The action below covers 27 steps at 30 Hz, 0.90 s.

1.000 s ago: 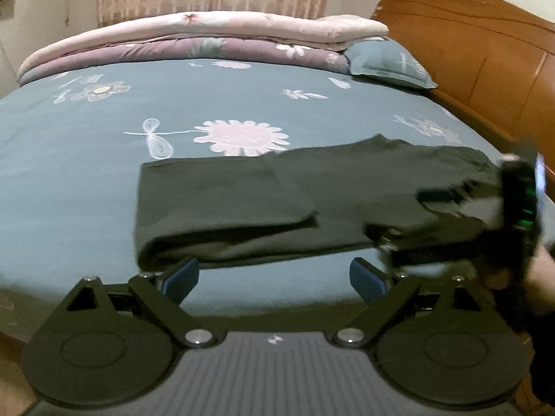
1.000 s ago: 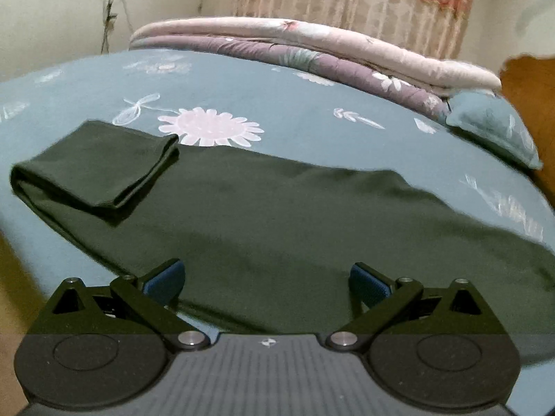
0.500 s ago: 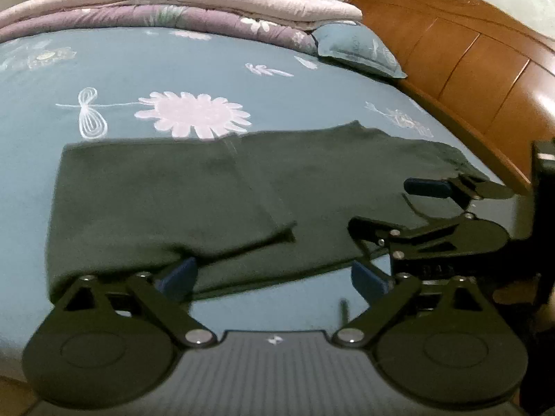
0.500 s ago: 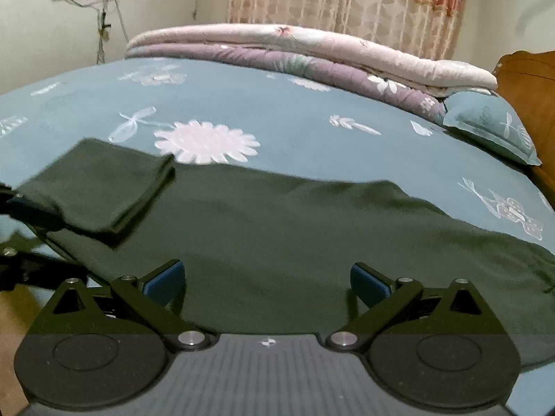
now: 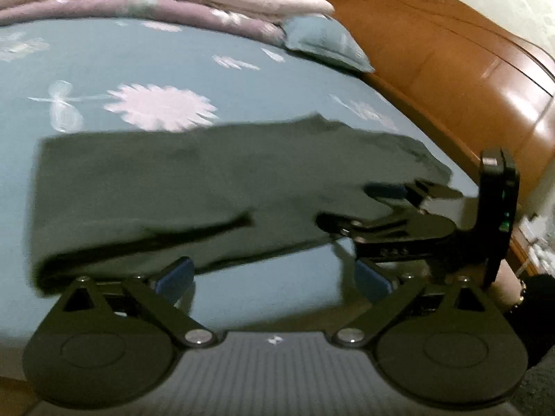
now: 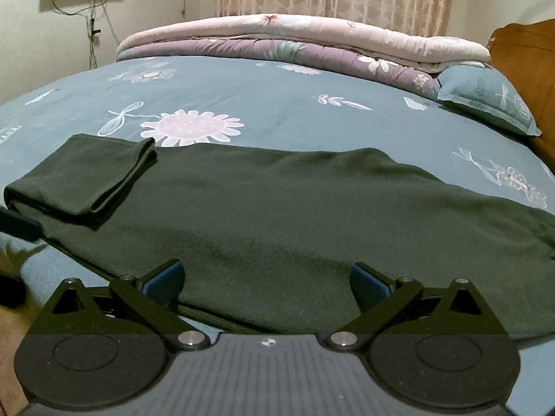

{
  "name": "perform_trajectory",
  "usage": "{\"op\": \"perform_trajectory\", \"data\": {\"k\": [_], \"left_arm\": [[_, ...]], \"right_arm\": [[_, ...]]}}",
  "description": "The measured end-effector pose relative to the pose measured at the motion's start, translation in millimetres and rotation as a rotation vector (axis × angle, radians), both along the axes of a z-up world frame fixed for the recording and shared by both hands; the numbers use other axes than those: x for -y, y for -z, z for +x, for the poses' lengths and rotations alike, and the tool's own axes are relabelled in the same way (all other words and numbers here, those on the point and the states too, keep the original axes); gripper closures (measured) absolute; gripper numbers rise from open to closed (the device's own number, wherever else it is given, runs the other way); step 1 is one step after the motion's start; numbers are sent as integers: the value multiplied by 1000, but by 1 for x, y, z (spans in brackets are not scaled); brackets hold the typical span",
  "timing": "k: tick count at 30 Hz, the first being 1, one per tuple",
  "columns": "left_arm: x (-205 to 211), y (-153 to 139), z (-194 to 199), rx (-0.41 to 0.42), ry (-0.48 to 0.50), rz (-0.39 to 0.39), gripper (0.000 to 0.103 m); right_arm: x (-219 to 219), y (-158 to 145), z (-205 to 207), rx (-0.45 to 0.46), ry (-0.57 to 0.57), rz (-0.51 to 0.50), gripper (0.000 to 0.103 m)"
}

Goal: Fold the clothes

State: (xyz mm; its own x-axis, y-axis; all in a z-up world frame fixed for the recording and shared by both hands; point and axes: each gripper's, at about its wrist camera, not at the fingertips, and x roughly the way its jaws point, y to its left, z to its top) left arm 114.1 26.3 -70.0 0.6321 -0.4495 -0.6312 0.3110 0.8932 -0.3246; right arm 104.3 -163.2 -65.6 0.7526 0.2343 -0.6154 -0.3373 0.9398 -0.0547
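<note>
On the bed [image 6: 277, 104], teal sheet with pale flower print: a dark green knit garment [image 6: 295, 215] lies flat, long and rectangular, one end folded back in a soft double layer. Both grippers at its near hem, fingers spread wide, holding nothing: left gripper [image 5: 274, 277], right gripper [image 6: 265, 279]. Glossy wooden headboard [image 5: 451, 79] beyond the garment's far end.

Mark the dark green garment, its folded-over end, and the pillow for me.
dark green garment [image 6: 295, 215], right wrist view, middle of flat cloth.
folded-over end [image 6: 83, 176], right wrist view, top layer.
pillow [image 6: 485, 100], right wrist view, face.
</note>
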Motion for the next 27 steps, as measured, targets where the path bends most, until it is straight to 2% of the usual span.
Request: {"op": "perform_trajectory", "data": {"k": [3, 8, 12, 16, 18, 22, 27], "left_arm": [[-18, -2, -1, 27, -75, 35, 5], [-33, 14, 4, -9, -139, 46, 5], [-35, 7, -3, -26, -112, 46, 5], [-43, -13, -2, 71, -120, 43, 5], [-45, -15, 7, 86, -121, 25, 5], [-41, -2, 18, 34, -97, 24, 5], [-40, -5, 14, 38, -84, 32, 5]], "right_arm": [[0, 1, 0, 4, 3, 6, 0], [0, 1, -1, 9, 8, 7, 0], [0, 2, -2, 12, 11, 11, 0], [-1, 2, -1, 11, 15, 12, 0], [-1, 2, -1, 11, 17, 10, 0], [-1, 2, -1, 9, 21, 9, 0], [-1, 2, -1, 11, 23, 12, 0]]}}
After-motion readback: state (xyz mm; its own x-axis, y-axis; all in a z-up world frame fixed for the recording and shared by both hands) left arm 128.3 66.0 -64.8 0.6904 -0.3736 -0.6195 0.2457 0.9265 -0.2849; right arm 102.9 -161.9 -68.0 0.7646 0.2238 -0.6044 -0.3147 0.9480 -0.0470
